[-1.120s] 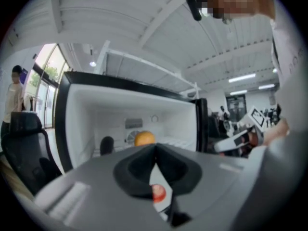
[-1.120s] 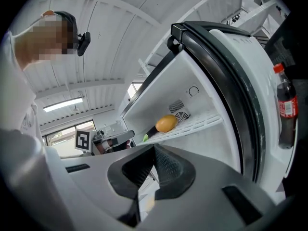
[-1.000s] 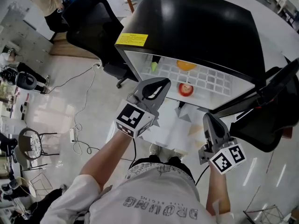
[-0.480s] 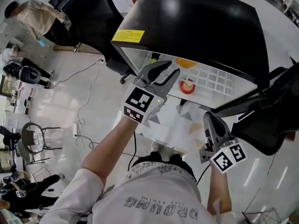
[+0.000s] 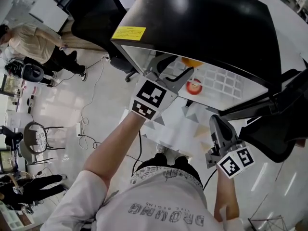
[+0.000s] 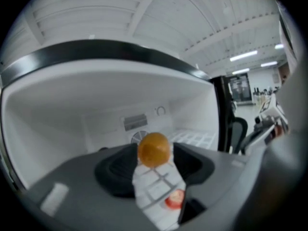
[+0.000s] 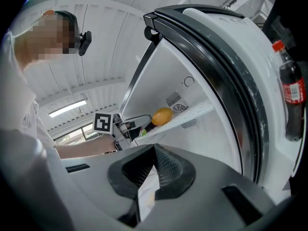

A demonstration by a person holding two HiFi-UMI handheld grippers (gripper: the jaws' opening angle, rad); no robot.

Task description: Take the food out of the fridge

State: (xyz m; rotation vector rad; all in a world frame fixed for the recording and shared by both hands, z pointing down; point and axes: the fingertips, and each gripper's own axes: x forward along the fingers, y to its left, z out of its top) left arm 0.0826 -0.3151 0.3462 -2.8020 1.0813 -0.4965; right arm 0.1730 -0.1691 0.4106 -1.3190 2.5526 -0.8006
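Nothing's out yet: orange [image 6: 154, 149] & red fruit [image 5: 194, 86] sit on a shelf in the fridge [image 5: 207, 18], mid-frame, left hand-held gripper [image 5: 182, 65] jaws just opening wide, aimed at the orange w/o gripping, right hand-held gripper [image 7: 154, 150] closed, empty, lower right.

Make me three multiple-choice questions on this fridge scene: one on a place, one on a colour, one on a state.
1. Where is the orange fruit? A on the wire shelf inside the fridge; B on top of the fridge; C clamped in a gripper.
2. What colour is the fridge's outer shell? A white; B black; C red.
3. How does the left gripper hold its jaws? A shut on the fruit; B apart, gripping nothing; C shut, empty.
Answers: 1 A, it sits on the shelf; 2 B, the head view shows a black casing; 3 B, they have just been opening, the fruit ahead, untouched.
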